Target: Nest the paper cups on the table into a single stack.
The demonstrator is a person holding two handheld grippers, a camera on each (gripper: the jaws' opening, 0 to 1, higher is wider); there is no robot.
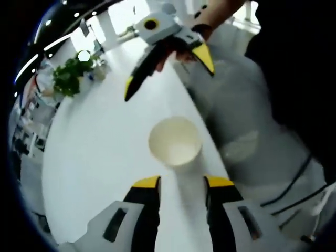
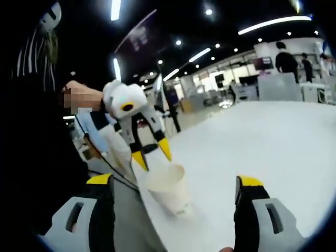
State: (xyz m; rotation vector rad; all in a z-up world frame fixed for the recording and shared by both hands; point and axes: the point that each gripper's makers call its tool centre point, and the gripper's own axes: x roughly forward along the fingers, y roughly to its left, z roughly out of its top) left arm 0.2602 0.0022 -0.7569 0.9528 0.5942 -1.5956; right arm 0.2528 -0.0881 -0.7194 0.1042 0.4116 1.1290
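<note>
A white paper cup [image 1: 176,142] points its open mouth at the left gripper view's camera, its body running down between my left gripper's [image 1: 182,182] yellow-tipped jaws, which are shut on it. The cup hangs over the near edge of the white table [image 1: 105,157]. My right gripper [image 1: 167,71] hovers open beyond the cup, with a hand on it. In the right gripper view the cup [image 2: 168,191] is tilted at the table edge and the left gripper [image 2: 152,154] grips it from above. My right gripper [image 2: 174,180] stands wide open with nothing held, a little short of the cup.
A green plant [image 1: 71,76] stands at the far end of the table. The person's body in grey and dark clothes [image 1: 252,121] is close along the table edge. The table top [image 2: 262,147] stretches away bare; people [image 2: 286,58] stand far behind it.
</note>
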